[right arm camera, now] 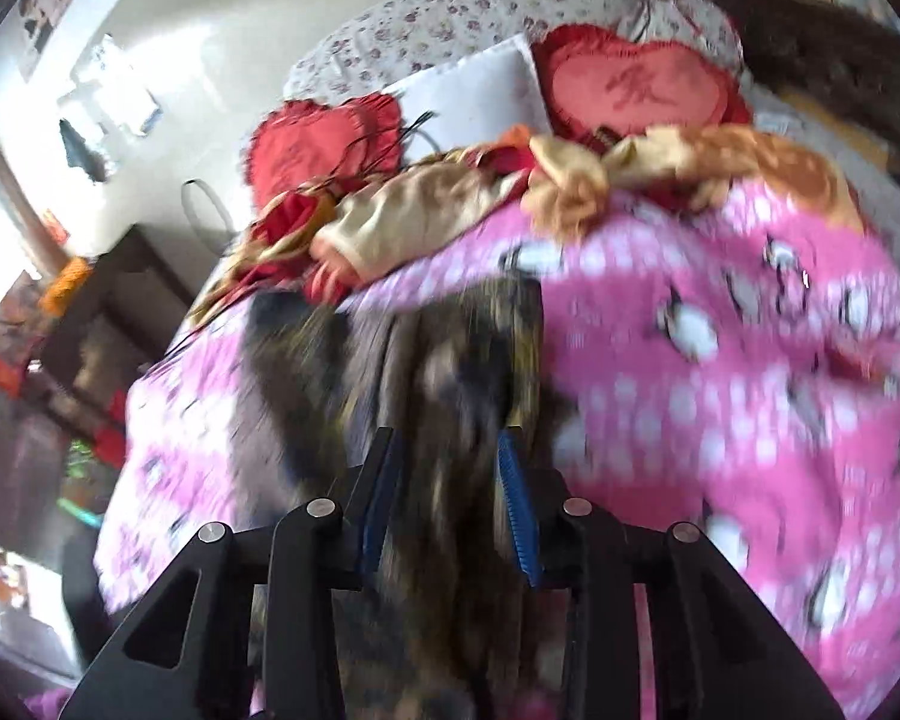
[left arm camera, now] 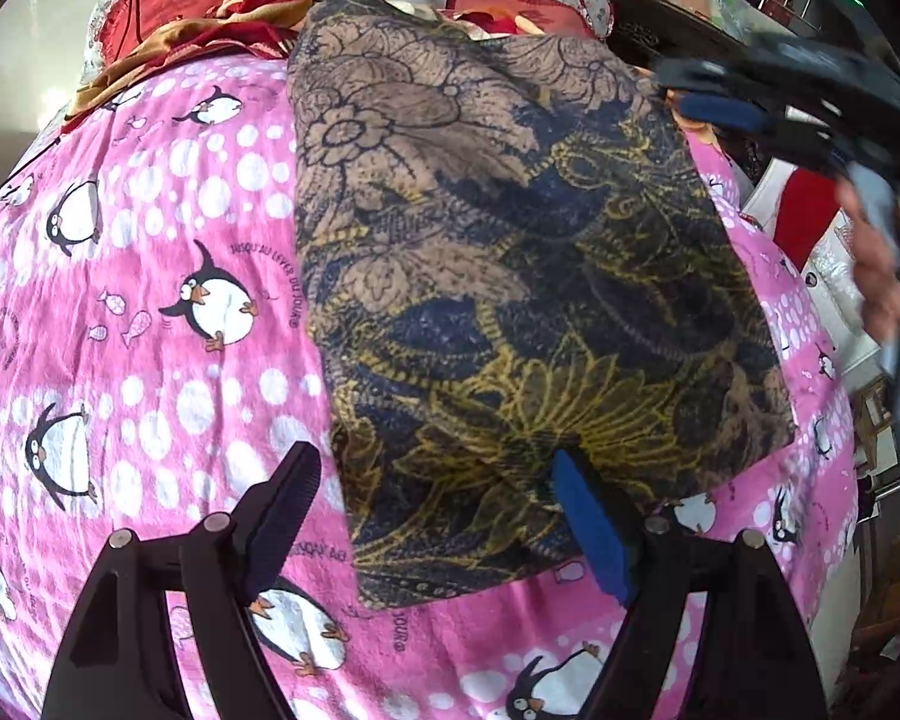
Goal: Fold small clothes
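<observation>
A dark garment with tan and yellow flower print lies folded into a rough rectangle on the pink penguin bedsheet. My left gripper is open wide over its near left corner: the left finger hangs above bare sheet, the blue-padded right finger above the cloth. My right gripper, blurred and held by a hand, is at the garment's far right corner. In the right wrist view its jaws stand apart, with the blurred garment seen in the gap and no pad pressing on it.
A crumpled red and gold quilt, two red heart cushions and a white pillow crowd the head of the bed. Dark furniture stands past one side of the bed. Boxes and clutter lie beyond the other edge.
</observation>
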A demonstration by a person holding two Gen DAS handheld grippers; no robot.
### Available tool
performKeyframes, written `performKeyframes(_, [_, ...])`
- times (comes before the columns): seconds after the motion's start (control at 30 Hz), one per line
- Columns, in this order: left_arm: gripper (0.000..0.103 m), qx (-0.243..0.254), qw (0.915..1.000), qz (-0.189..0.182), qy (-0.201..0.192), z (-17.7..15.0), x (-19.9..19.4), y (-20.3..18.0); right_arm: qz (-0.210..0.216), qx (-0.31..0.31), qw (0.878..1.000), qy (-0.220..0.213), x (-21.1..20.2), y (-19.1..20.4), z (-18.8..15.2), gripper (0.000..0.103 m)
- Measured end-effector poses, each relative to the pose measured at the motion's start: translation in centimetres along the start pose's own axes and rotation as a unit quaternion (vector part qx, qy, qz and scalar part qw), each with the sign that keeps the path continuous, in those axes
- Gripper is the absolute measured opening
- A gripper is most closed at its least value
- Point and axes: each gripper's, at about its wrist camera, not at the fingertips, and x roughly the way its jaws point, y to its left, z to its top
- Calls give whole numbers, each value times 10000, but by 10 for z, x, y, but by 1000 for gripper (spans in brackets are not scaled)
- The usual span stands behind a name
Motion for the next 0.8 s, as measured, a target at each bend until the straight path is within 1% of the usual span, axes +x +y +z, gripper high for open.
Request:
performKeyframes(0.03, [83,13,10000,-6,0,1,0,-4,48,-120,9999,63,9,4,5,33])
performKeyframes(0.07, [83,32,10000,-9,-1,1,1,-7,11,-369,9992,160,17,10,8,32])
performKeyframes(0.1, [83,55,10000,-16,4,2,1,-9,-147,-596,9979,201,19,13,7,16])
performKeyframes(0.13, [83,64,10000,-21,13,4,2,-10,-455,-800,9956,156,19,17,8,2])
performKeyframes(0.17, [83,59,10000,-30,16,5,4,-10,-627,-844,9944,51,17,17,10,3])
performKeyframes(0.23, [83,24,10000,-54,11,5,5,-15,-626,-596,9962,-88,13,5,16,3])
performKeyframes(0.3, [83,-30,9999,-77,73,3,12,-14,-908,-374,9951,-137,19,-15,20,2])
performKeyframes(0.37, [83,-115,9998,-121,115,2,17,-14,-951,-123,9953,121,38,-35,20,2])
performKeyframes(0.4, [83,-178,9997,-142,106,2,18,-14,-976,-82,9948,278,47,-42,17,2])
performKeyframes(0.43, [83,-199,9996,-140,104,3,17,-14,-1020,-114,9942,309,51,-44,15,2])
performKeyframes(0.53, [83,-147,9999,-71,-15,3,9,-16,-882,72,9960,108,35,-44,11,4])
performKeyframes(0.57, [83,-125,9999,-49,-61,3,6,-17,-876,157,9960,21,22,-42,9,10])
performKeyframes(0.6, [83,-105,9999,-20,-95,4,5,-18,-911,219,9956,-19,13,-39,6,20])
performKeyframes(0.63, [83,-106,9999,-8,-114,4,4,-19,-861,290,9958,-67,3,-36,3,25])
performKeyframes(0.67, [83,-124,9998,6,-138,5,4,-19,-714,361,9967,-142,-7,-31,-4,31])
performKeyframes(0.7, [83,-137,9998,19,-146,6,4,-20,-523,329,9980,-144,-13,-22,-13,32])
performKeyframes(0.73, [83,-159,9998,46,-139,7,6,-21,-360,115,9993,-6,-13,-8,-22,32])
performKeyframes(0.8, [83,-209,9997,91,-121,8,7,-22,-212,-439,9984,276,-6,17,-37,32])
